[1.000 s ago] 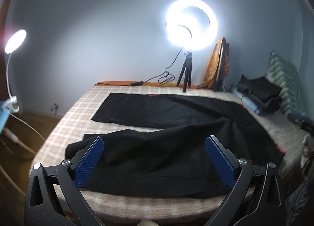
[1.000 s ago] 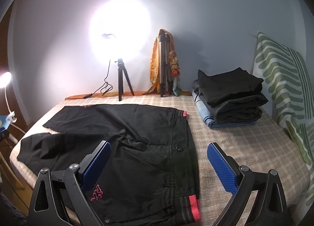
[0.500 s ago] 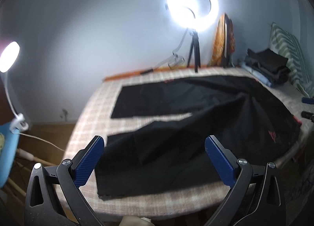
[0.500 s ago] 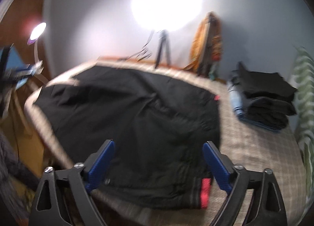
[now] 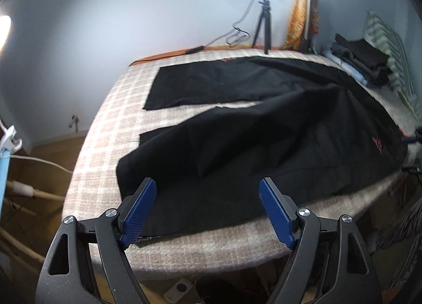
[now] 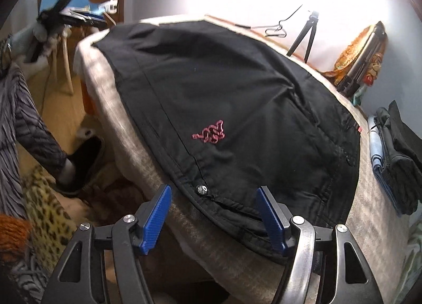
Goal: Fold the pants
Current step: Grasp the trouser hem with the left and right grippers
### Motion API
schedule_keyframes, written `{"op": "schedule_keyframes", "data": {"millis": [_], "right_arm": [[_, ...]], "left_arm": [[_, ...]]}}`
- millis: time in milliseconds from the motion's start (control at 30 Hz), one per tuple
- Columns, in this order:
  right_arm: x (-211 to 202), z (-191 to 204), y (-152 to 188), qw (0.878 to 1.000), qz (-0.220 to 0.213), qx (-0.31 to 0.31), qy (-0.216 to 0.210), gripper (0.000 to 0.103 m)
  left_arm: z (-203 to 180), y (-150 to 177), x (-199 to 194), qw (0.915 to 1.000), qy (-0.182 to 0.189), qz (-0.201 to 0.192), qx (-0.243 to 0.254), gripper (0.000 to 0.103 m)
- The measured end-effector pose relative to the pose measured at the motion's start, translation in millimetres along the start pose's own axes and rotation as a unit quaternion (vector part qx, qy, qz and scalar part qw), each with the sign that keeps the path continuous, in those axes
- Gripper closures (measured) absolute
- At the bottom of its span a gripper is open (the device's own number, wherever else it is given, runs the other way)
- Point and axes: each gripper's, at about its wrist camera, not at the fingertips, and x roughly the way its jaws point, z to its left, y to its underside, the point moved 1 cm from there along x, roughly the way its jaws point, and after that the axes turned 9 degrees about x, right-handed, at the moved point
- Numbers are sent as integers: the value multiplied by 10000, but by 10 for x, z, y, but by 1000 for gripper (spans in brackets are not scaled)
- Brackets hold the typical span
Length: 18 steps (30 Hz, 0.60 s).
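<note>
Pants (image 5: 263, 135) lie spread flat on the checked bed (image 5: 110, 129), no fold made yet, whole task left by my read; black fabric, legs splayed toward 11 o'clock in left view, red logo (image 6: 209, 133) near waistband, some creases; left gripper (image 5: 207, 210) gapes empty over near leg hem, right gripper (image 6: 213, 218) gapes empty at waist edge, both ungrasped

Red embroidered logo (image 6: 209, 133) on black pants (image 6: 237, 98), lettering unreadable
</note>
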Motion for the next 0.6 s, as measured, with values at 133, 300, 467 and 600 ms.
{"op": "schedule_keyframes", "data": {"millis": [133,300,467,600], "right_arm": [[78,-3,4,9998,158,9,85,42],[91,14,-5,9998,168,-42,84,53],[81,69,8,9997,156,-174,-5,58],[128,133,35,9992,209,-311,119,52]], "left_arm": [[-114,43,98,9994,197,122,257,23],[-205,68,116,9981,329,97,508,23],[-256,91,154,9969,446,169,624,23],[-304,71,153,9961,520,140,705,23]]}}
